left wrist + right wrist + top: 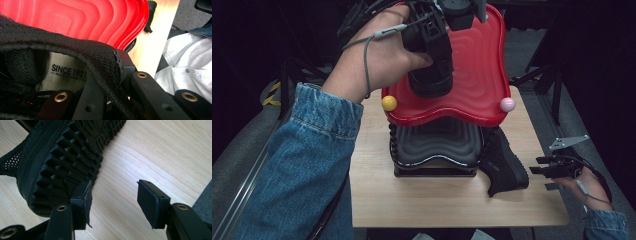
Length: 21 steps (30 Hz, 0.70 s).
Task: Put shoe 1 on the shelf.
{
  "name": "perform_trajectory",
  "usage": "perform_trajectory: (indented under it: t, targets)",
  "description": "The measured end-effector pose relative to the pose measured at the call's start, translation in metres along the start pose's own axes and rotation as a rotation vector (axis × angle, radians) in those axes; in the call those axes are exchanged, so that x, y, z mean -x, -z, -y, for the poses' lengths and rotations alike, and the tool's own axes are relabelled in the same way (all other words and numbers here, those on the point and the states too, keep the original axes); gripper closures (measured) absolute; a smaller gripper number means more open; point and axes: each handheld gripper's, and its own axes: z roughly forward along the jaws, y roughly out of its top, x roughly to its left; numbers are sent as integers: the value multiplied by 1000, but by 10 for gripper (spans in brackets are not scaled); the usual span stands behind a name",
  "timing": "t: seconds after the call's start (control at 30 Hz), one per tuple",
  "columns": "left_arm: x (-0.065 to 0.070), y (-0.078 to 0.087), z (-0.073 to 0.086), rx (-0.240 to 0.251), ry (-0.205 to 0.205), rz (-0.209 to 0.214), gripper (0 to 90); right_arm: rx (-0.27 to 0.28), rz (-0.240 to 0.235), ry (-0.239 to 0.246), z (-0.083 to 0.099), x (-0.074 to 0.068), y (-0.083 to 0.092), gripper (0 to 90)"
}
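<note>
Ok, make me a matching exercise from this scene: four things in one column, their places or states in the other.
1. shoe in the left gripper
2. second shoe
3. yellow ball
4. right gripper

a. open, holding nothing
b. lying on its side on the table
c. left front corner of the red shelf
d. held over the red shelf

Pairs: 1-d, 2-b, 3-c, 4-a
</note>
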Motion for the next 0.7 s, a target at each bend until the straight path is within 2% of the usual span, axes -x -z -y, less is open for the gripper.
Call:
perform_trajectory:
  t: [0.03, 0.3, 0.43, 0.57, 0.7]
  targets:
    - [1, -2, -2, -12, -12, -3, 863, -5, 2, 2, 0, 0, 0, 459]
    - [1, -16, -1, -16, -28, 5, 863, -10, -1, 4, -1, -1, -2, 457]
    - [0, -24, 1, -28, -20, 9, 864, -9, 0, 7, -1, -2, -2, 455]
    - [1, -35, -1, -59, -41, -9, 863, -12, 0, 12, -1, -2, -2, 453]
    - [0, -42, -2, -65, -40, -29, 862, -14, -3, 15, -2, -2, -2, 453]
